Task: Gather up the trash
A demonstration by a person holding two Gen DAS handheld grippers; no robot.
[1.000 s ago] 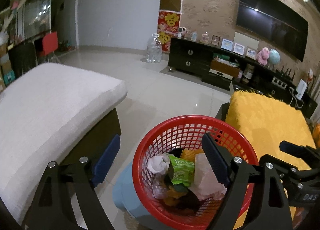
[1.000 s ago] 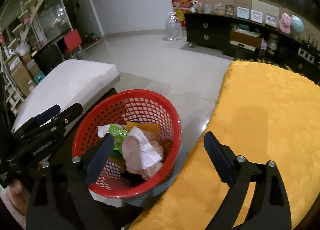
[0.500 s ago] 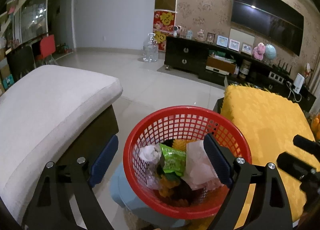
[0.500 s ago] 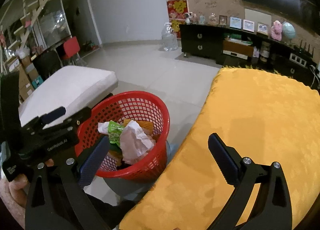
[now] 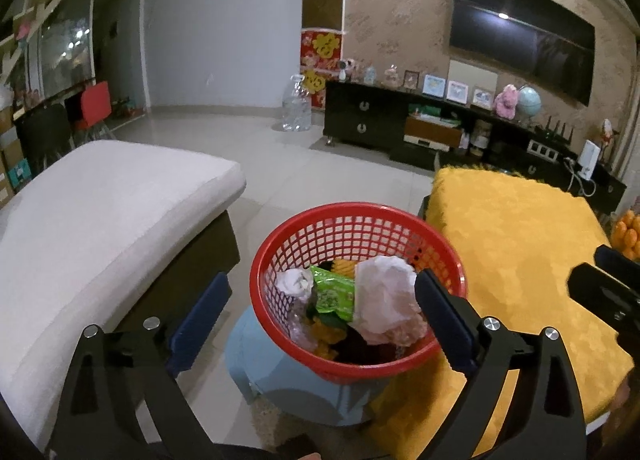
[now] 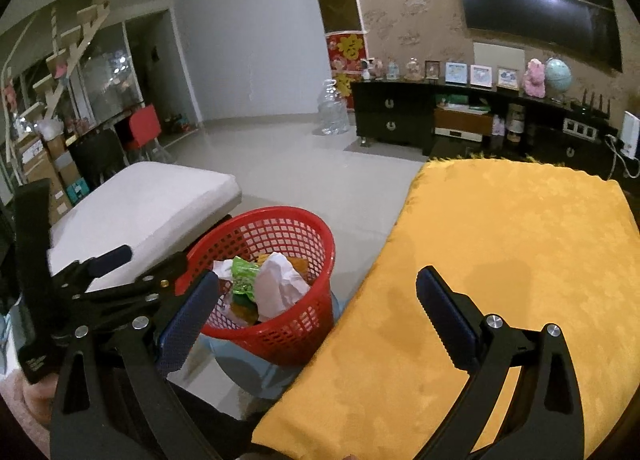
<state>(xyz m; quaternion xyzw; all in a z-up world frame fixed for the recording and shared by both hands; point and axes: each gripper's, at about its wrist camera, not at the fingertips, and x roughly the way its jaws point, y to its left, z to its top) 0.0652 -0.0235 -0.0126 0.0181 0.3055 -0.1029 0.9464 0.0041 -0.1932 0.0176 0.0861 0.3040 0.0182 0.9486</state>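
The left gripper is opening with nothing held; the right gripper is spread wide, empty. The red basket of trash is best left undisturbed while both are drawn clear.

home living room | wall television | below television: dark cabinet with photo frames, plush toy, globe

Tiled floor: pale blue stool bearing red basket, water jug by far wall, black TV cabinet.
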